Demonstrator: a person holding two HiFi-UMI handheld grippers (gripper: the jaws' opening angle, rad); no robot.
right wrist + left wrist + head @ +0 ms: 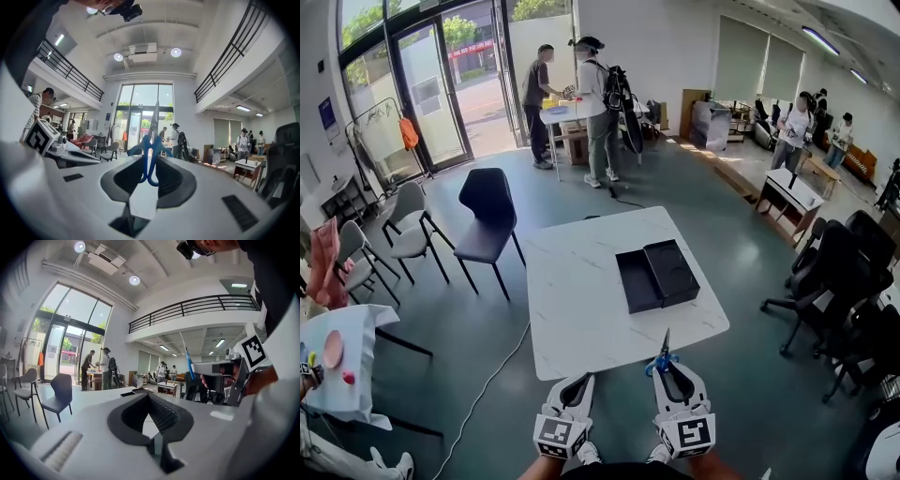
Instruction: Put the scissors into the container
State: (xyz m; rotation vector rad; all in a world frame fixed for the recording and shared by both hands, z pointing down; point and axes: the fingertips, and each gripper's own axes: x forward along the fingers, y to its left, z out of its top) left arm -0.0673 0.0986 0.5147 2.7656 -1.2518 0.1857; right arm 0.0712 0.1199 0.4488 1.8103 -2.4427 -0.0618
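Note:
Blue-handled scissors stand with their blades pointing forward over the near edge of the white table. My right gripper is shut on their handles. In the right gripper view the scissors sit upright between the pads of this gripper. The black container lies open near the table's right side, its lid beside it, well ahead of both grippers. To the left of the right one, my left gripper is shut and holds nothing. In its own view the left gripper has its tips together.
A black chair stands by the table's far left corner. Black office chairs crowd the right side. Grey chairs and a small cloth-covered table are at the left. A cable runs across the floor. People stand far back.

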